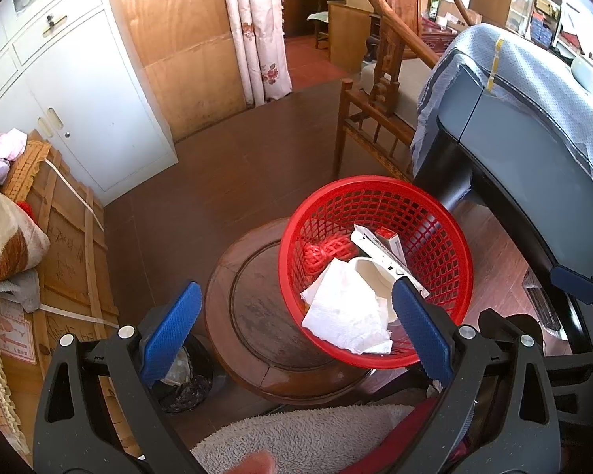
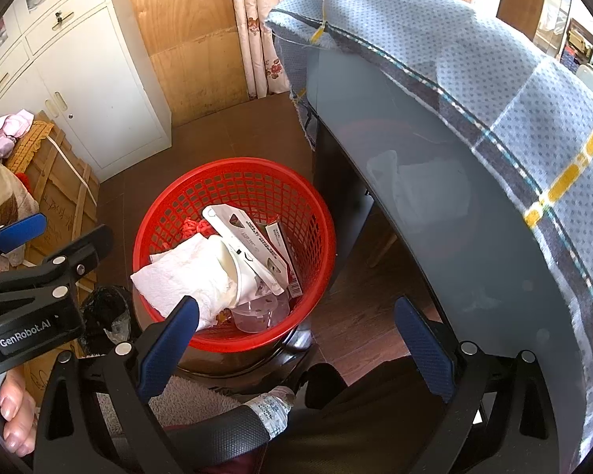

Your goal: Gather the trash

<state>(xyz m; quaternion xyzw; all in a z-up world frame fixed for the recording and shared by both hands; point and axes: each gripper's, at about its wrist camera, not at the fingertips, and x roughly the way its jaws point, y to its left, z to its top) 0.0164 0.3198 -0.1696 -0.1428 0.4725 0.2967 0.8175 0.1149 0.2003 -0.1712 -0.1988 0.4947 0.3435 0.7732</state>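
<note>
A red mesh basket stands on a round wooden stool; it also shows in the right wrist view. It holds a white paper towel, a white paper cup, a white card package, a red-and-white box and red twine. The right wrist view shows the towel, the cup and a clear plastic cup. My left gripper is open and empty above the stool and basket's near rim. My right gripper is open and empty beside the basket.
A table with a blue checked cloth stands at the right. A white cabinet and a wooden crate with clothes stand at the left. A black-bagged bin sits by the stool. A wooden chair stands behind.
</note>
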